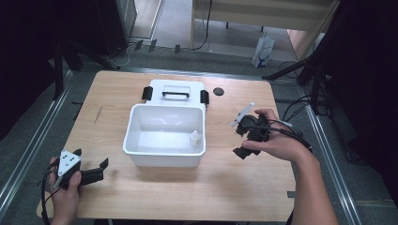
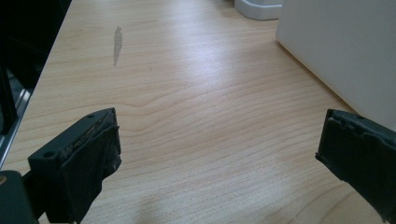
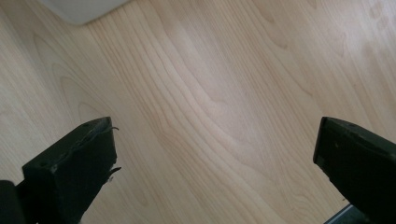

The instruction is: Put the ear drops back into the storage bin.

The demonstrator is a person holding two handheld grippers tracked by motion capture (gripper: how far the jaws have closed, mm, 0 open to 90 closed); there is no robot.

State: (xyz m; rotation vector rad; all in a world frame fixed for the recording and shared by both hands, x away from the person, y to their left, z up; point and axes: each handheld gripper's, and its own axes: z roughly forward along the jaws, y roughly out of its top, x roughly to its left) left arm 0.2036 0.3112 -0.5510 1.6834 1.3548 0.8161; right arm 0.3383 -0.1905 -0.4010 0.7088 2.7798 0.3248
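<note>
Overhead view; gripper views close (tabletop (image 1: 187, 187) shared)

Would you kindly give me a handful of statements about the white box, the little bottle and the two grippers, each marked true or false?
1. A small white bottle stands inside the open white box. True.
2. The right gripper clamps the bottle. False: its jaws are open with only bare table between them.
3. The left gripper is open. True.
4. The box's lid is closed. False: it lies flipped back behind the box.
5. A black round disc lies inside the box. False: it lies on the table beyond the box.
</note>
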